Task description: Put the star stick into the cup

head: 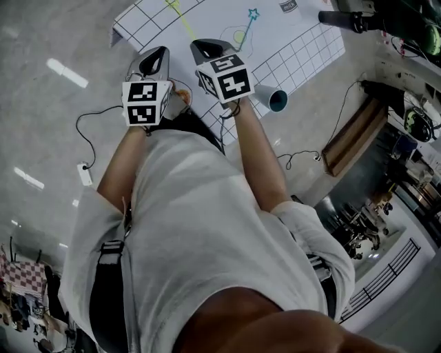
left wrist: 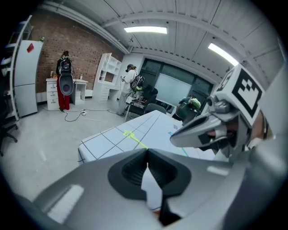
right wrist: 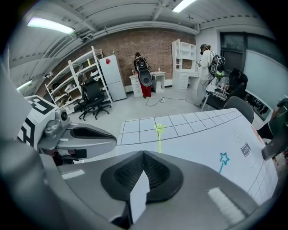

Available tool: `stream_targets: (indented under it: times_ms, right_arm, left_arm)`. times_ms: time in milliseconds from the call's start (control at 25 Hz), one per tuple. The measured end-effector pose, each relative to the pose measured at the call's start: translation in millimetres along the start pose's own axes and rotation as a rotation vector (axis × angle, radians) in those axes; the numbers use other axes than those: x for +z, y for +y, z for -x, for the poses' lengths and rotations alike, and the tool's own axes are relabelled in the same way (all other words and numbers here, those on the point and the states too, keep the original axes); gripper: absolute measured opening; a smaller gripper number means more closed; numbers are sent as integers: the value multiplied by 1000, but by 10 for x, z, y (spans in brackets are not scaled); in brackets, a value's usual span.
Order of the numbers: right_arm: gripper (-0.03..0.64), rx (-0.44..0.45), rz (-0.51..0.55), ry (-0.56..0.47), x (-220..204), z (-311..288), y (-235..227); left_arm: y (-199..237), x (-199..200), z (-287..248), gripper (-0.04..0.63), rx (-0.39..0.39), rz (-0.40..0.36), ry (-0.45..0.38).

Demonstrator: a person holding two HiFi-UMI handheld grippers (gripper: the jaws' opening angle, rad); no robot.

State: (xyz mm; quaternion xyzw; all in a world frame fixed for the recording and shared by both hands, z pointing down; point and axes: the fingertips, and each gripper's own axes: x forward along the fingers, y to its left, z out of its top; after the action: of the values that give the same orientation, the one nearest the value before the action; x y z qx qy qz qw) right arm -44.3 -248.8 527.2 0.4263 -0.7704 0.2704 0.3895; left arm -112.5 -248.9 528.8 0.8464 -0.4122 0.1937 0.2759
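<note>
A white gridded table (head: 303,52) holds two star sticks. The yellow-green one (head: 180,21) (right wrist: 159,134) (left wrist: 132,137) lies toward the left, and the blue one (head: 248,24) (right wrist: 222,161) lies toward the right. A grey cup (head: 272,96) with a teal inside lies on its side near the table's near edge. Both grippers hover side by side over the near edge. The left gripper (head: 158,55) (left wrist: 146,150) is shut and holds nothing. The right gripper (head: 205,47) (right wrist: 143,152) is also shut and holds nothing. Neither gripper view shows the cup.
A small milk label (head: 288,5) (right wrist: 245,149) lies at the table's far right. A cable and power strip (head: 84,172) lie on the floor at left, and a wooden board (head: 351,134) at right. People (right wrist: 142,74), a fridge (right wrist: 113,76), shelves and office chairs (right wrist: 93,99) stand far off.
</note>
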Motion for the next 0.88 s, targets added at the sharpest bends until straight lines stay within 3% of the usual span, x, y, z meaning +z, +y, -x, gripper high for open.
stream_targets:
  times_ms: [360, 880]
  right_arm:
    - [35, 3, 57, 145, 15, -683, -292]
    - [71, 0, 92, 300, 81, -1184, -430]
  left_arm:
    - [272, -122, -294, 3, -27, 35, 84]
    - [529, -107, -372, 3, -32, 71, 117]
